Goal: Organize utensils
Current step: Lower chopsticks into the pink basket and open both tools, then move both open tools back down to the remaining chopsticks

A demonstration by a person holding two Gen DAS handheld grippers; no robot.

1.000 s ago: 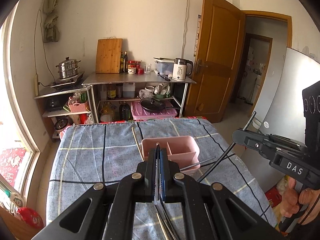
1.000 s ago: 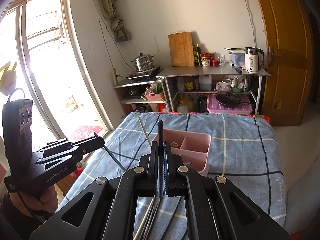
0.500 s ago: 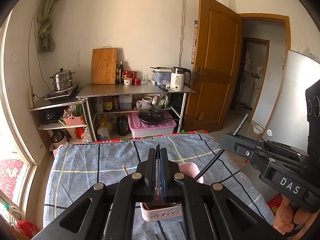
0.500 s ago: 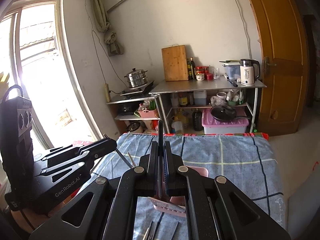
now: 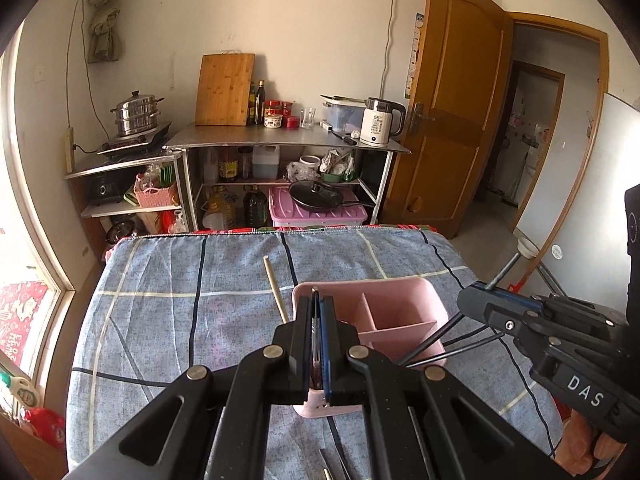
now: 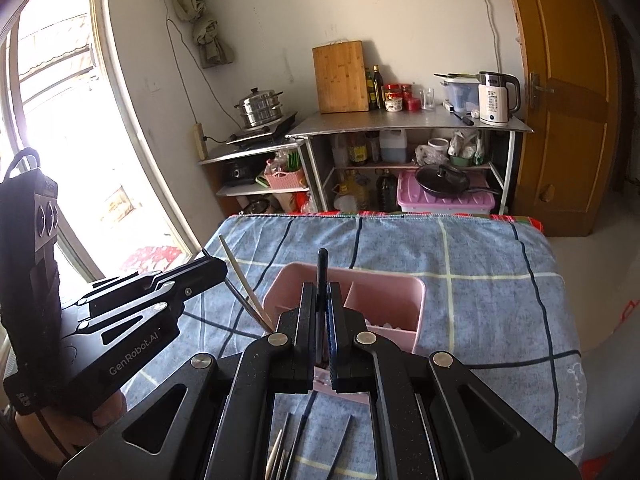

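While pinching a pale wooden chopstick (image 5: 274, 286) between the pressed-together jaws of the left gripper (image 5: 318, 308), holds it slanted just beside the left wall of the pink divided utensil caddy (image 5: 380, 281), lower end hidden behind the fingers. Clamps dark chopsticks (image 6: 322, 266) just as tightly in the right gripper (image 6: 322, 292), upper end poking above the jaws, lower ends reaching down by the caddy's right wall. Stands on a blue checked tablecloth (image 5: 180, 320), with loose utensils (image 6: 280, 448) lying nearer the cameras.
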